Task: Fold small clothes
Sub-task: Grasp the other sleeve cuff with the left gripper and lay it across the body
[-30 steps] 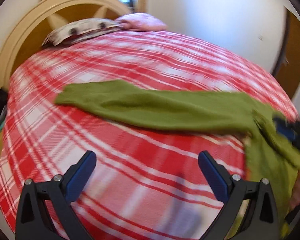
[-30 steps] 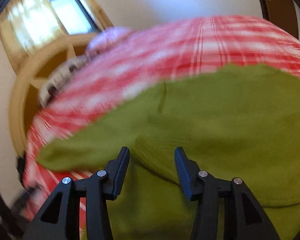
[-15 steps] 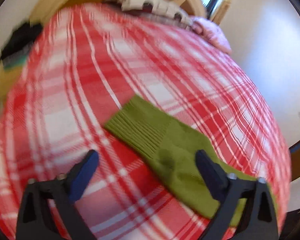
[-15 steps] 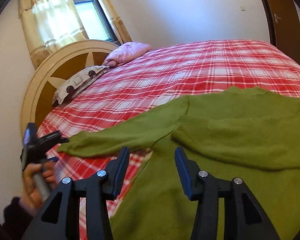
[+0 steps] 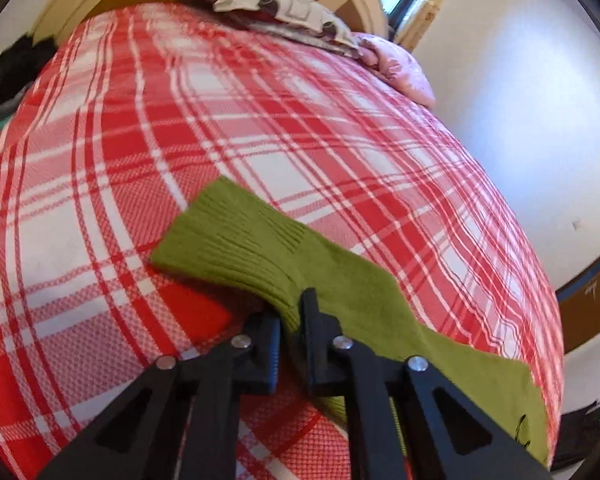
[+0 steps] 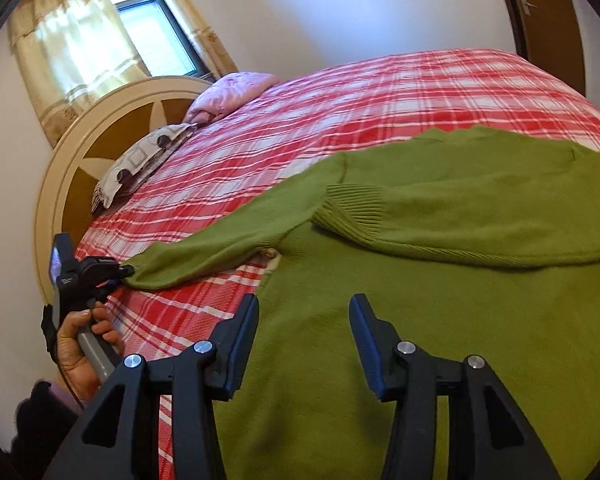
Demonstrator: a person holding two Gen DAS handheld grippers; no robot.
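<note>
Low over the bed [image 5: 228,128], my left tool [image 5: 290,316] pinches the sweater [image 6: 440,288] cuff, sleeve stretched leftward; my right tool [image 6: 304,340] hovers unclenched above its body.

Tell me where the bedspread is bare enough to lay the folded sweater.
Bare plaid bedspread runs between the pillows and the green sweater, up to the far edge. Another strip lies below the outstretched sleeve, held by the left hand-held gripper. The near right is crowded: the sweater's body lies under the open right hand-held gripper.
</note>
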